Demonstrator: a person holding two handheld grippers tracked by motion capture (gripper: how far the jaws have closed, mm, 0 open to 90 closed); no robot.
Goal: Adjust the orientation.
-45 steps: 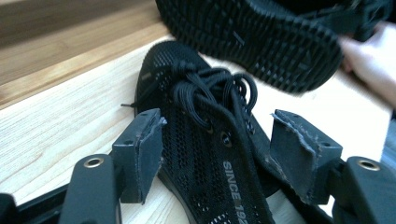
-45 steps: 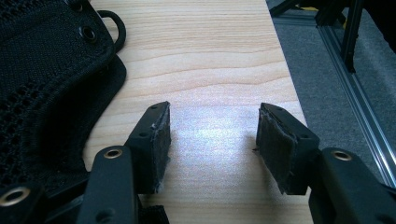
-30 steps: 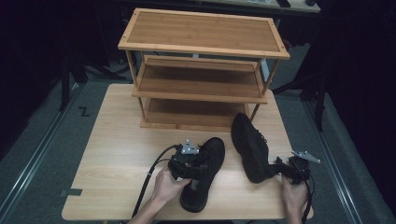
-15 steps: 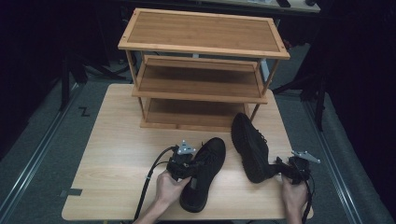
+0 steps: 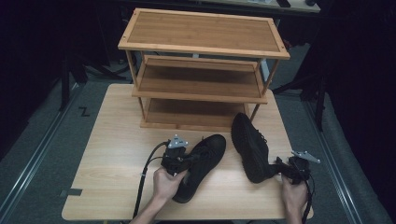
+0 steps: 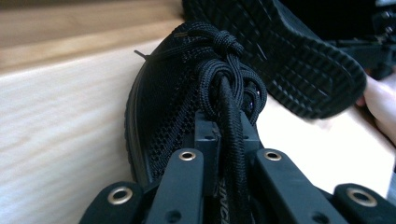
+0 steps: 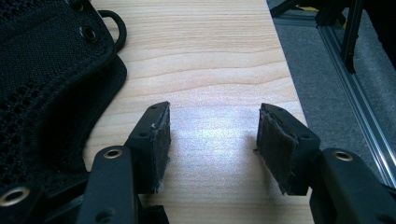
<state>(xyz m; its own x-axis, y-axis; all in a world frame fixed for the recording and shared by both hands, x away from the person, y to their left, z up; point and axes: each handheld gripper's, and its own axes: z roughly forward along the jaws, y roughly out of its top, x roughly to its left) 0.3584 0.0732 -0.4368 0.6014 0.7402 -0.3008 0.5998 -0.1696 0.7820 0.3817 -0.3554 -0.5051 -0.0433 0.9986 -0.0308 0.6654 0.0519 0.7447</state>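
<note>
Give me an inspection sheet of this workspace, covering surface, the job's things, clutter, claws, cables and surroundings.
Surface: light wooden table, with a piece of grey tape at its front left corner.
Job's things: three-tier wooden shoe rack at the back, its shelves bare; left black shoe lying flat; right black shoe tipped on its side, tread showing.
Clutter: nothing seen.
Claws: left claw shut on the left shoe's laces; right claw open over bare table, beside the right shoe's heel.
Cables: black cable trails from the left claw off the front edge.
Surroundings: grey floor, metal rails either side, dark backdrop.
</note>
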